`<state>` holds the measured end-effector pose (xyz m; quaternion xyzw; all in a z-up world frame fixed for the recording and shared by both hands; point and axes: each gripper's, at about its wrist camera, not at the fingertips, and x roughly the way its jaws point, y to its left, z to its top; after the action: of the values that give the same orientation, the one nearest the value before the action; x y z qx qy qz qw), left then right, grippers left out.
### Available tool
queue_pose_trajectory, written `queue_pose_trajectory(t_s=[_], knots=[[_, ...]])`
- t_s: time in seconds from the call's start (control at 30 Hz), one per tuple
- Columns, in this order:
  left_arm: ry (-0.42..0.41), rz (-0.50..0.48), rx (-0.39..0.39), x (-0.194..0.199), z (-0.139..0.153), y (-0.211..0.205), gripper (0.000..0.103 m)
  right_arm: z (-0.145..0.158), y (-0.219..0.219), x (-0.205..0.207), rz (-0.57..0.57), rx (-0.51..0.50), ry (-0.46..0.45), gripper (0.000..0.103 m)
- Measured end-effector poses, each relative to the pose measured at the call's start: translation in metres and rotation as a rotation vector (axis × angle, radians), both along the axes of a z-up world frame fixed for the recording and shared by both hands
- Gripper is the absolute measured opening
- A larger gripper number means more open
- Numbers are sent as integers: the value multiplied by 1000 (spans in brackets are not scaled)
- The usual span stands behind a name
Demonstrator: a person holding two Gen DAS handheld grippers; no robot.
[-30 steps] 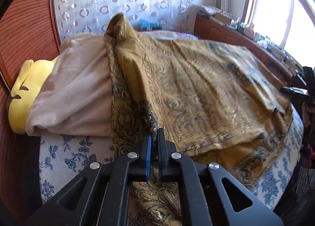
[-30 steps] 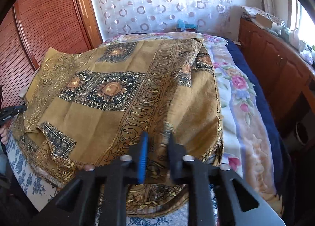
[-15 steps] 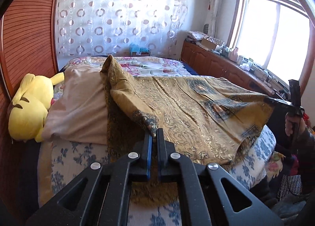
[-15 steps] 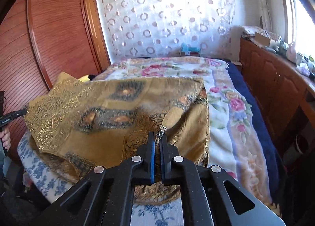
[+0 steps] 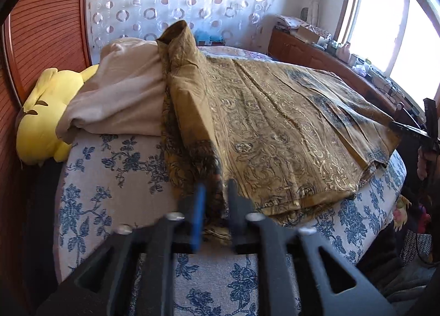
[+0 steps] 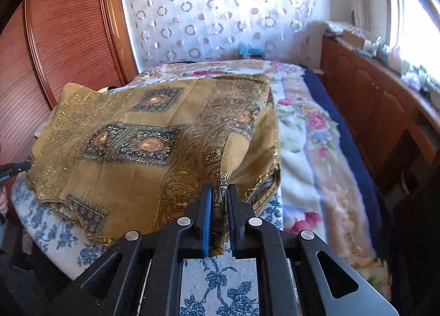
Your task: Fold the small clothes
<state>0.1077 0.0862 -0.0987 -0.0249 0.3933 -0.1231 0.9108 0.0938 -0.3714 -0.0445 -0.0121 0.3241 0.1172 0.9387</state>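
A golden-brown patterned cloth (image 5: 275,129) with dark blue motifs lies spread over the bed; it also shows in the right wrist view (image 6: 154,145). My left gripper (image 5: 216,192) sits at the cloth's near left corner with its fingers parted, and a fold of the cloth hangs between them. My right gripper (image 6: 219,195) holds the cloth's near right corner, its fingers slightly apart with the fabric pinched between. The right gripper also shows far right in the left wrist view (image 5: 423,131).
A blue-flowered sheet (image 5: 115,167) covers the bed. A beige blanket (image 5: 123,96) and a yellow plush toy (image 5: 41,123) lie at the left. A floral blanket (image 6: 310,134) lies to the right, beside a wooden cabinet (image 6: 379,112). A wooden wardrobe (image 6: 71,30) stands at the left.
Both grippers have come back down and forward with the cloth, which now lies flatter on the bed. The left fingers have parted, and the right fingers have opened slightly.
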Motion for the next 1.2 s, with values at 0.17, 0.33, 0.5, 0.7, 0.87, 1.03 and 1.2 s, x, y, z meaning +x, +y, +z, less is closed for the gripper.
queue_pose_trajectory(t_s=[0.17,0.33,0.5,0.7,0.87,1.03,1.2], knots=[[-8,39,-13,-1,3,5,79,9,14,-9,-22,-31,-47,41],[16,69,0,6,-5,7,81,7,27,-19,-17,-40,-80,51],[61,81,-1,13,-18,8,81,2,45,-18,47,-14,-79,54],[50,84,28,12,-22,8,81,-17,89,-6,139,-11,-45,57],[21,81,73,10,-24,3,82,-33,119,10,188,-36,-21,57],[10,84,94,8,-25,0,82,-45,130,27,172,-58,28,57],[33,92,42,11,-22,7,81,-55,137,26,168,-96,1,62]])
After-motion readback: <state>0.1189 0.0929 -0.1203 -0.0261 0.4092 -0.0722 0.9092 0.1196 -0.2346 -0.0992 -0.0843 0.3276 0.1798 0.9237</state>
